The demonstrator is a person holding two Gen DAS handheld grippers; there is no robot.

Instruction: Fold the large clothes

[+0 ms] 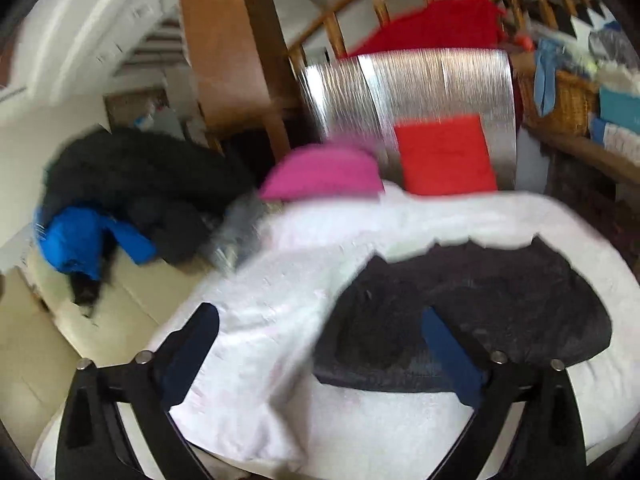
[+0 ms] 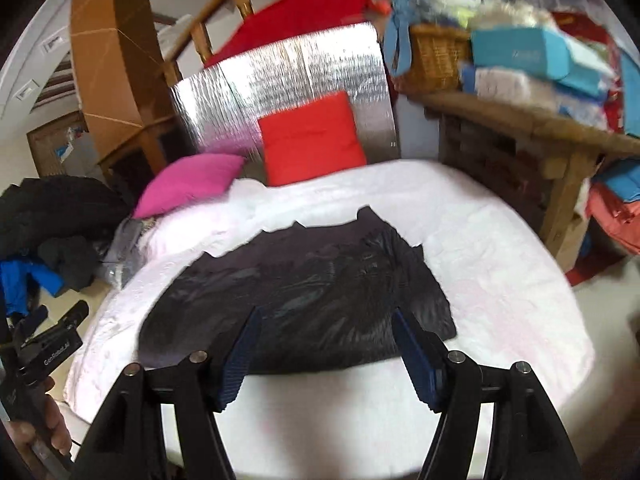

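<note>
A dark folded garment (image 2: 304,292) lies flat on a white bed cover (image 2: 500,248). In the left wrist view the garment (image 1: 480,304) sits right of centre on the white bed cover (image 1: 280,280). My left gripper (image 1: 320,336) is open and empty, above the cover at the garment's left edge; it also shows at the left edge of the right wrist view (image 2: 56,328). My right gripper (image 2: 326,340) is open and empty, above the garment's near edge.
A pink pillow (image 2: 192,184) and a red pillow (image 2: 312,140) lean at the bed's head against a silver foil panel (image 2: 280,76). A pile of dark and blue clothes (image 1: 120,200) lies on the floor at left. A cluttered wooden shelf (image 2: 520,112) stands at right.
</note>
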